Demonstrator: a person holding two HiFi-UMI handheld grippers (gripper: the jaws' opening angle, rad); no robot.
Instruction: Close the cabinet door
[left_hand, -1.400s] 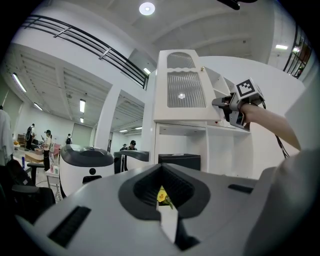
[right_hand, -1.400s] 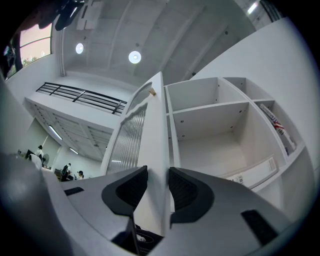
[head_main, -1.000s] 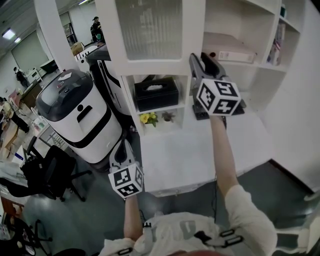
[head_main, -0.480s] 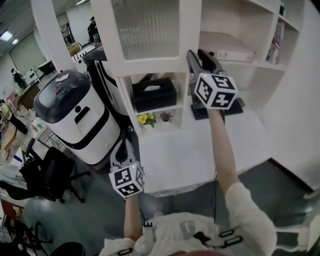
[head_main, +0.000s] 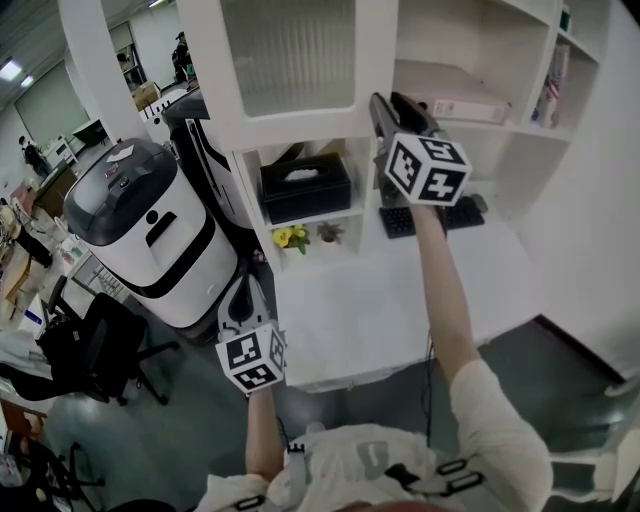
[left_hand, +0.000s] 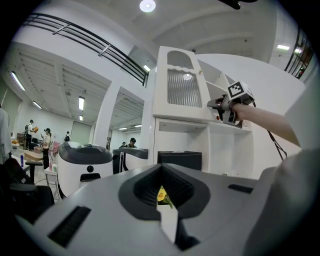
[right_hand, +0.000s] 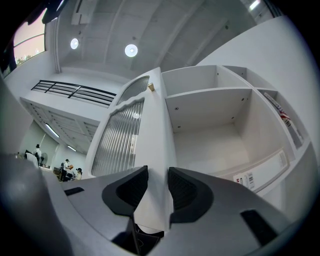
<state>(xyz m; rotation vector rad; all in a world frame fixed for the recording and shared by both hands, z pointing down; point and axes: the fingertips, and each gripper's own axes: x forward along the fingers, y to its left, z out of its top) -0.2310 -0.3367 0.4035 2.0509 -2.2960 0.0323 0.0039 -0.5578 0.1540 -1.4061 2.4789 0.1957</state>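
Since a second before, the right tongs (head_main: 392, 103) had slid slightly leftward in the head view, clamped on the free edge of the cabinet door (head_main: 290, 60). The left tongs (head_main: 243, 288), closed and empty, hung low as before. Right of the clamped edge the cabinet compartment (right_hand: 210, 135) stood open. The white desk (head_main: 370, 300) lay below the right tongs.

One cabinet door (head_main: 290, 60) up top, one black tissue box (head_main: 305, 187), one keyboard (head_main: 398, 221), two white machines (head_main: 140, 235) (head_main: 210, 160) left, one chair (head_main: 100, 350).
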